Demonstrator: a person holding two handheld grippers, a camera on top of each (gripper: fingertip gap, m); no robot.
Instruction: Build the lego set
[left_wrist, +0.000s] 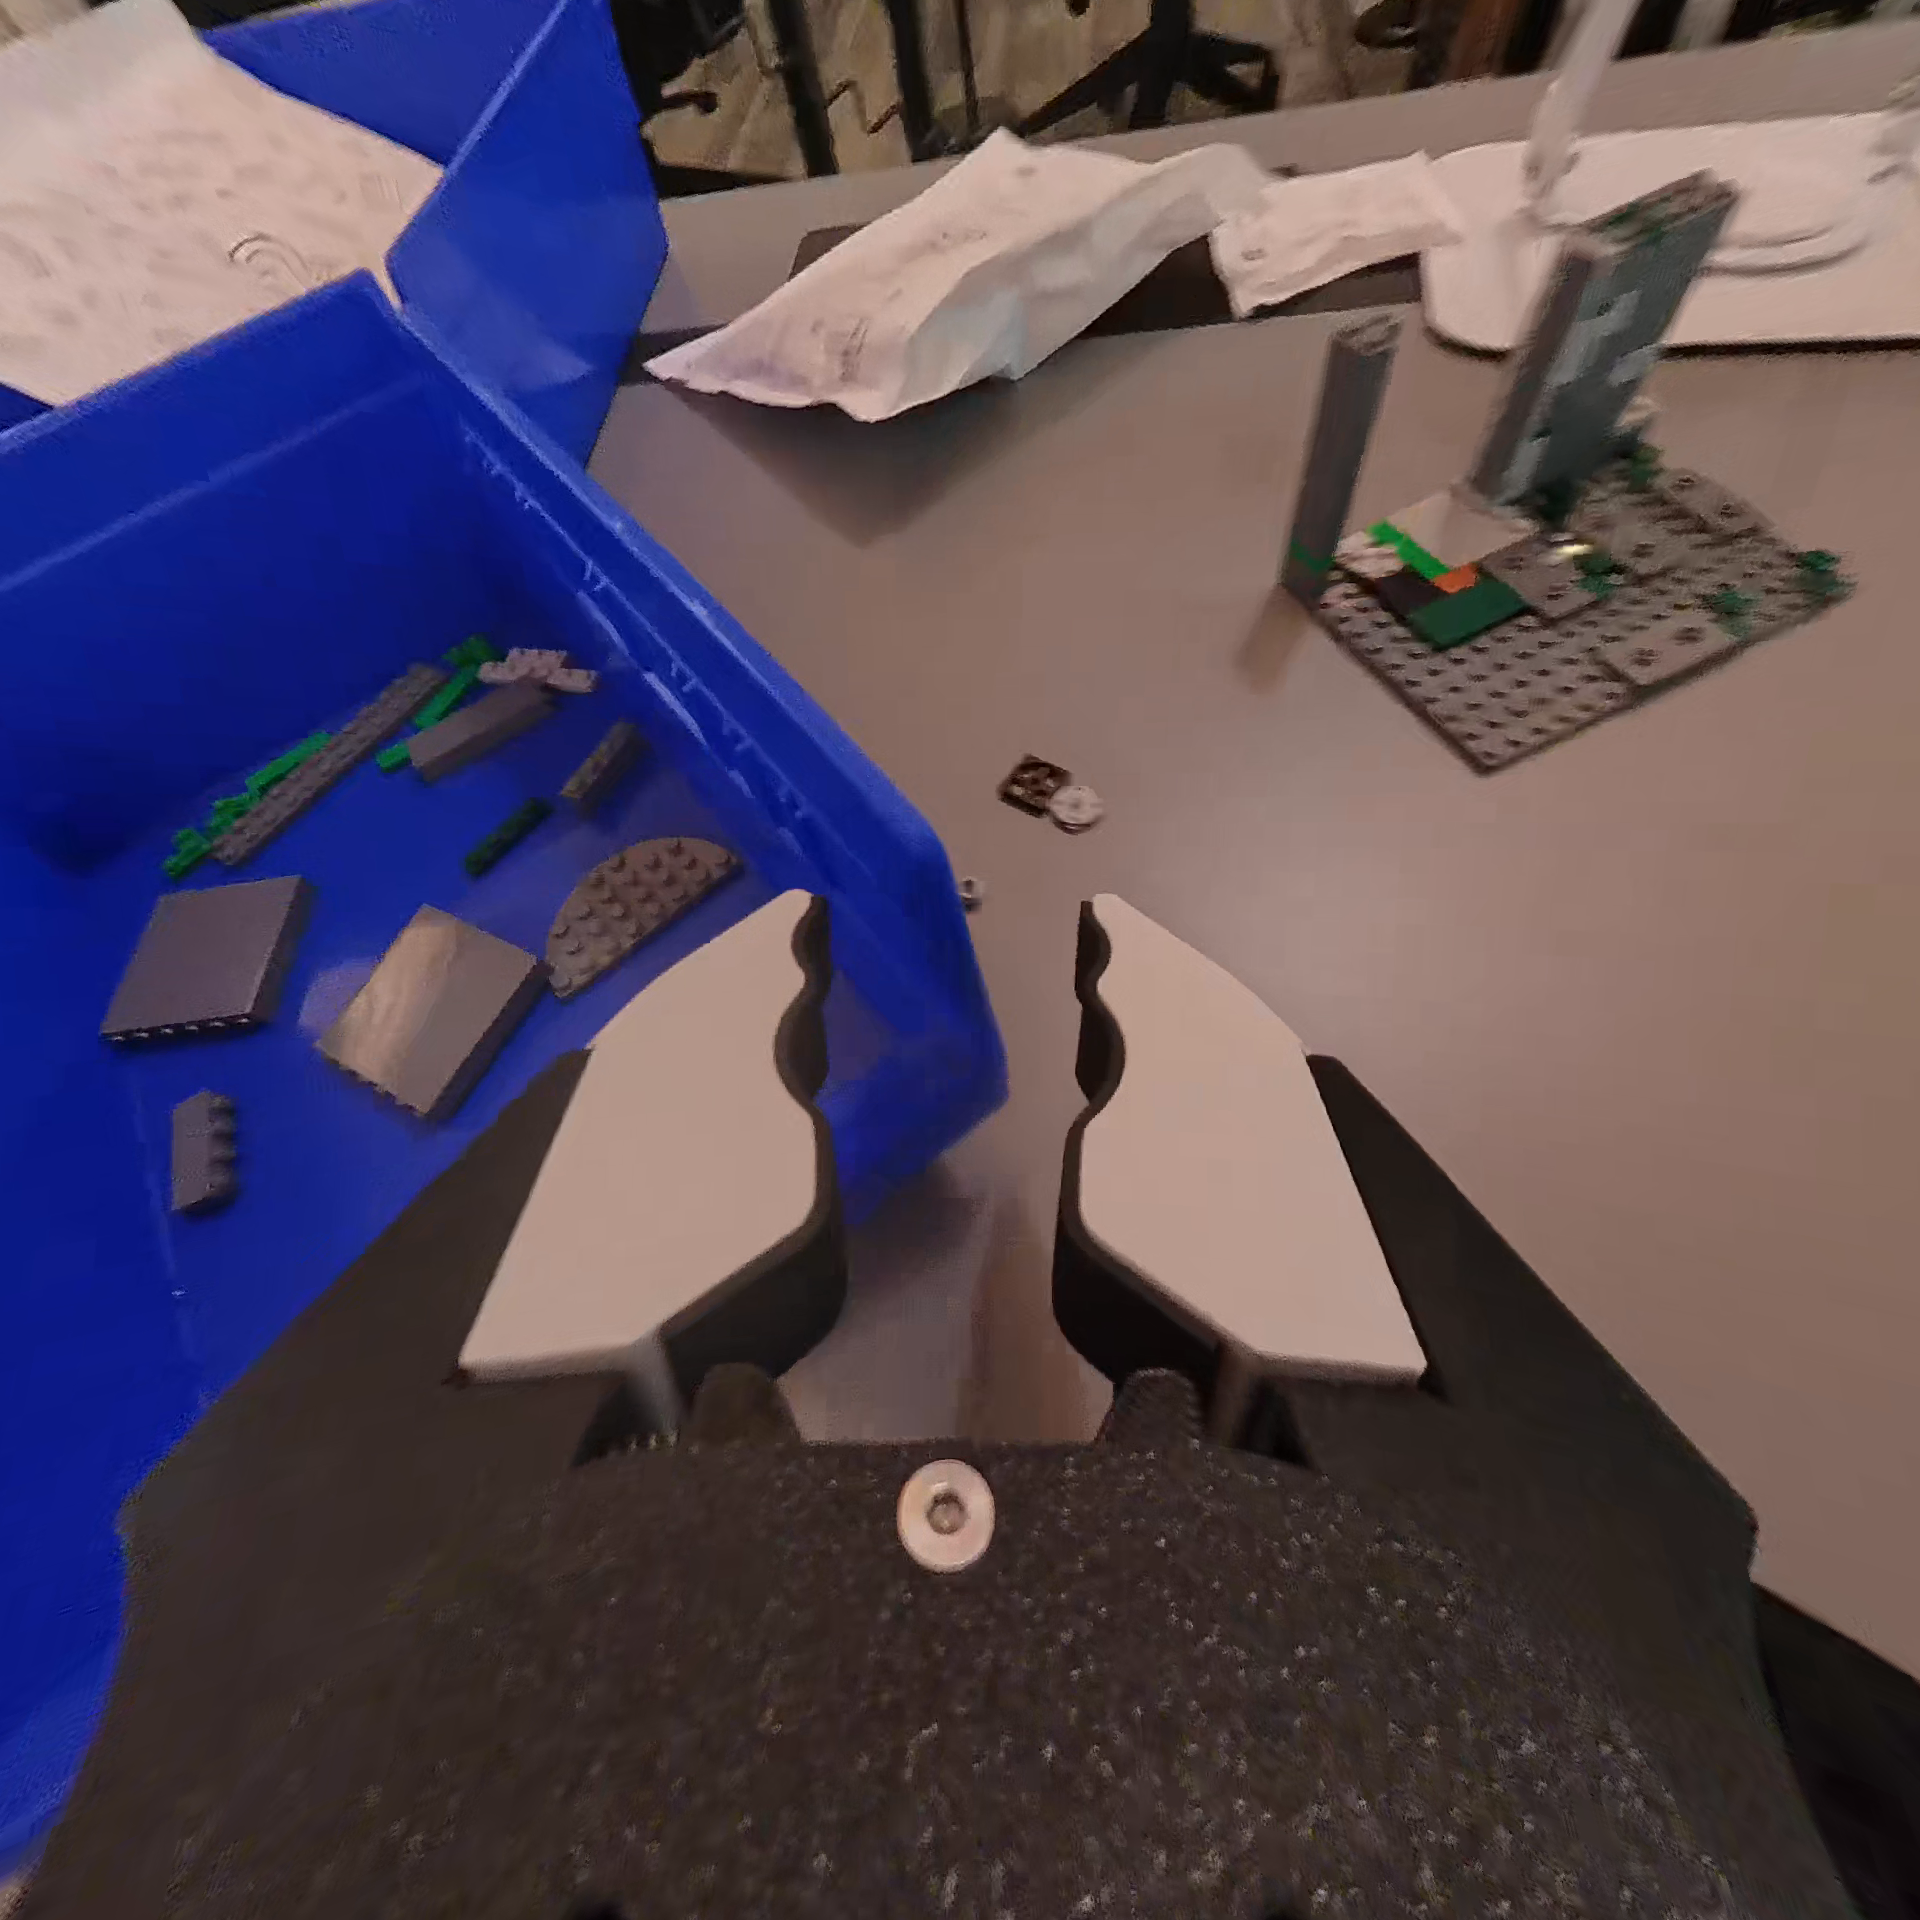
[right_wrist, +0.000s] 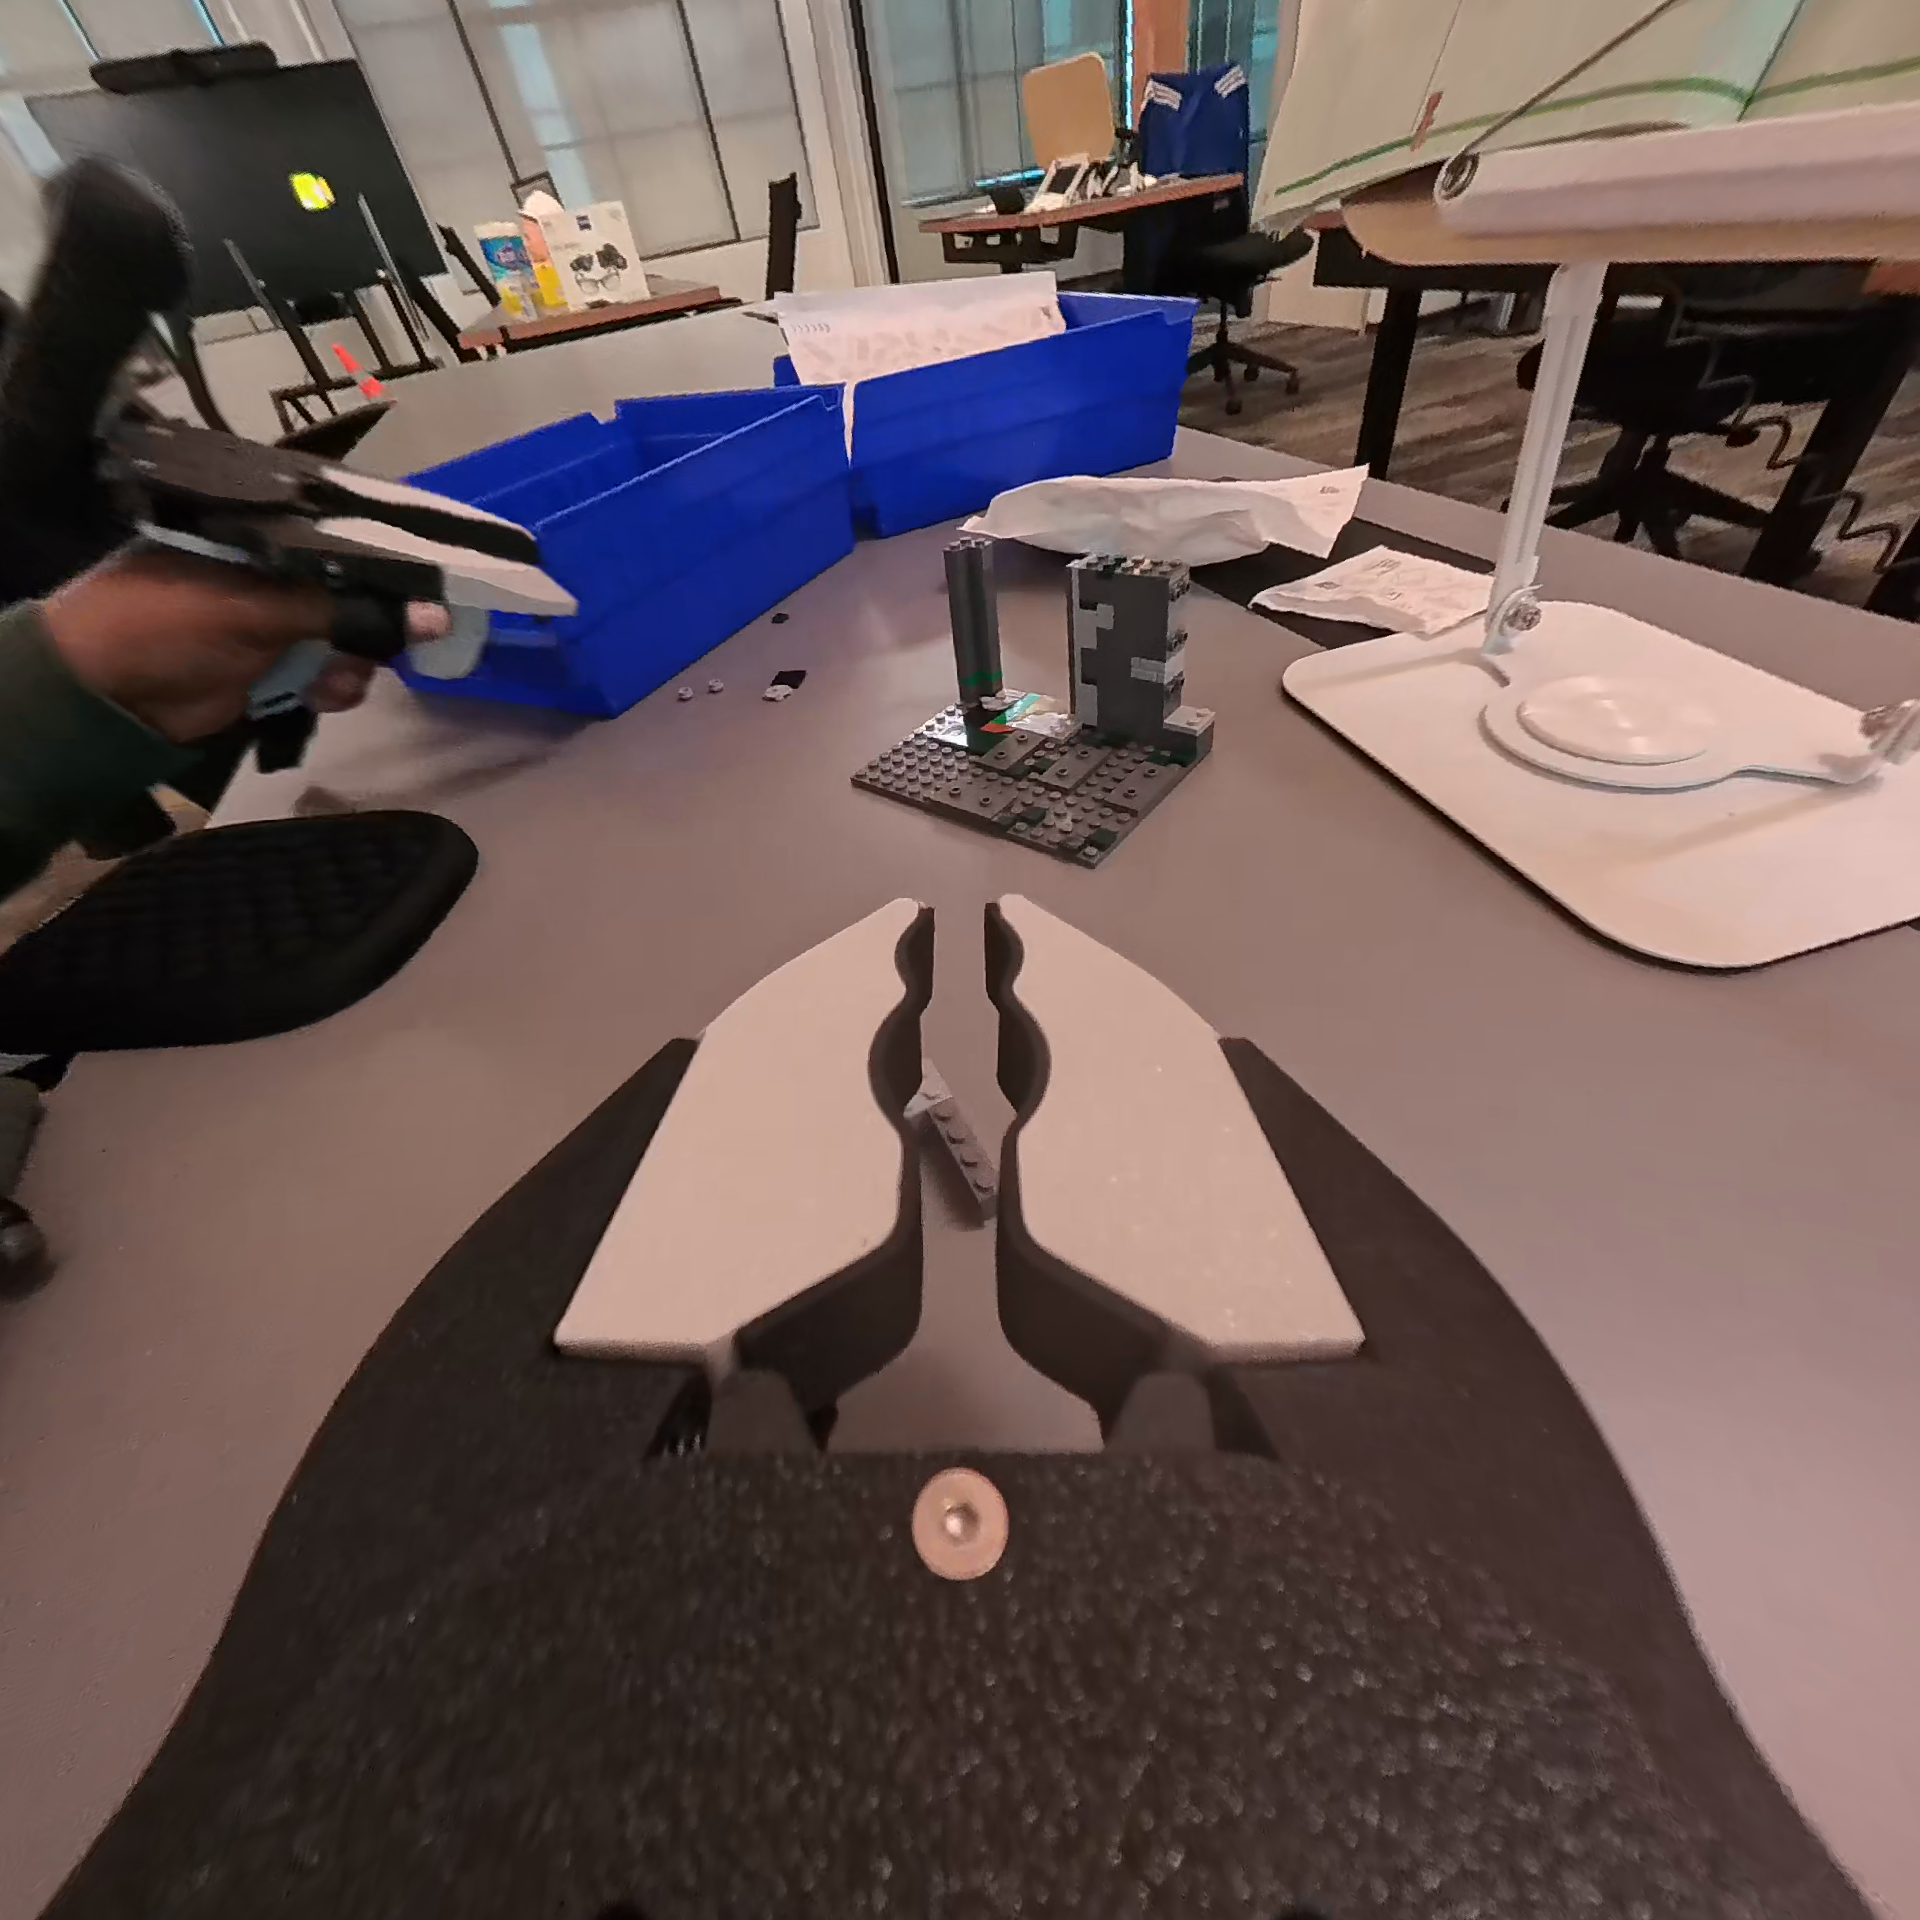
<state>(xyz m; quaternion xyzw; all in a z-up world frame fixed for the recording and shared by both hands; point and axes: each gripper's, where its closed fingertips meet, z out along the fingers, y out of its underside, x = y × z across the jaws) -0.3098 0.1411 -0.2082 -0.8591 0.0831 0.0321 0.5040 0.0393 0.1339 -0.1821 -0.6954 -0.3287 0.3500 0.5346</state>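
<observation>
The lego build (right_wrist: 1039, 769) is a dark grey studded baseplate with a dark pillar (right_wrist: 971, 623) and a grey wall (right_wrist: 1127, 644), standing mid-table; it also shows blurred in the left wrist view (left_wrist: 1558, 623). My right gripper (right_wrist: 958, 914) is low over the table in front of the build, shut on a small grey studded plate (right_wrist: 951, 1148) held between its pads. My left gripper (left_wrist: 951, 914) is open and empty, over the near corner of a blue bin (left_wrist: 727, 727) that holds several grey and green pieces (left_wrist: 416, 935). It also shows hand-held in the right wrist view (right_wrist: 551, 577).
Small loose pieces (left_wrist: 1049, 795) lie on the table between bin and build. A second blue bin (right_wrist: 1018, 405) holds paper. Crumpled paper bags (right_wrist: 1164, 514) lie behind the build. A white stand base (right_wrist: 1600, 769) sits at right. A black mesh chair part (right_wrist: 229, 914) is at left. The gap from one gripper's tips to the other's is roughly 35 cm.
</observation>
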